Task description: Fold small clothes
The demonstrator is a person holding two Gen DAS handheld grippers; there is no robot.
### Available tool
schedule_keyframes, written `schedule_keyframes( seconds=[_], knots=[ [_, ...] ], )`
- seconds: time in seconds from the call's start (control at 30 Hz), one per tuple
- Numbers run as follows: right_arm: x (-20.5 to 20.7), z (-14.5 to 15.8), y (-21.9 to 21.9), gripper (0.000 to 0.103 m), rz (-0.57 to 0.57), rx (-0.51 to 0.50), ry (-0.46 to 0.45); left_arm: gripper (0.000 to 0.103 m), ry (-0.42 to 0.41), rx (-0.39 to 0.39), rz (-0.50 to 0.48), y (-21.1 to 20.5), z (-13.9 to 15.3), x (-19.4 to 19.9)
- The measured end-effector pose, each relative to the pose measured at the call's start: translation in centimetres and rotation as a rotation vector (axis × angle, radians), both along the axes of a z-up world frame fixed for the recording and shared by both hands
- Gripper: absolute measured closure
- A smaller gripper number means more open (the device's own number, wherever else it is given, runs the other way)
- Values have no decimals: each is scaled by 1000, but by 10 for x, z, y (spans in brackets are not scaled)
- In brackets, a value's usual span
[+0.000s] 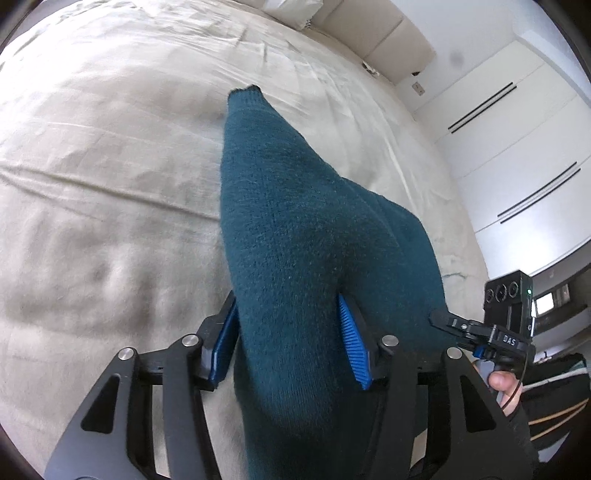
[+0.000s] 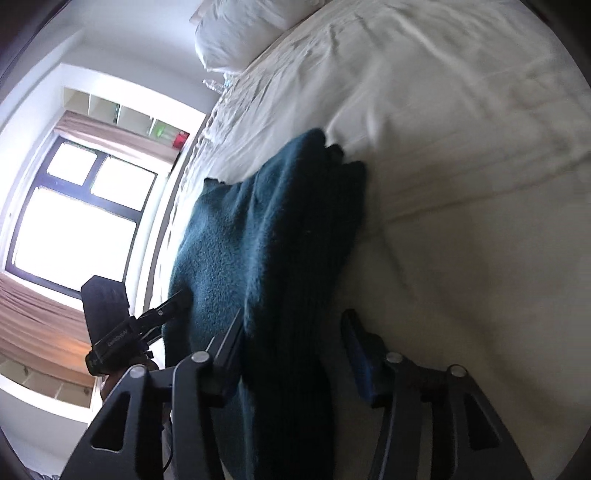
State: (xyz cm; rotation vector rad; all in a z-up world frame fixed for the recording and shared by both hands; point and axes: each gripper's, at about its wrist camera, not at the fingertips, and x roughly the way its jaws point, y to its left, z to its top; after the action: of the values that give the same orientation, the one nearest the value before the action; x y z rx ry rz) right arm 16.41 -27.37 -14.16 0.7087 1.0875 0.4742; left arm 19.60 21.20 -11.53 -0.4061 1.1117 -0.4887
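Now spread on the bed (image 1: 92, 155): teal knitted garment (image 1: 295, 229), running lengthways away from both tools toward the pillow (image 2: 240, 33) at the bed's head. Left tool (image 1: 290, 339) open, blue pads on either side of the garment's near end, right pad clear of the knit, left pad just beside it. Right tool (image 2: 295, 354) open too, garment's edge lying between its fingers, right pad (image 2: 360, 354) well apart from the cloth. Hand (image 1: 506, 387) gripping the right tool's handle beside the bed.
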Motion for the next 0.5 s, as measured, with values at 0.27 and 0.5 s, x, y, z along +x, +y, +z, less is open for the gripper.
schedule_keyframes(
  seconds=[0.27, 0.5],
  knots=[
    [-46, 43, -38, 42, -164, -175, -90, 42, -359, 318, 118, -10, 84, -62],
    [-105, 117, -18, 12, -317, -470, -312, 0, -823, 499, 250, -34, 174, -165]
  ],
)
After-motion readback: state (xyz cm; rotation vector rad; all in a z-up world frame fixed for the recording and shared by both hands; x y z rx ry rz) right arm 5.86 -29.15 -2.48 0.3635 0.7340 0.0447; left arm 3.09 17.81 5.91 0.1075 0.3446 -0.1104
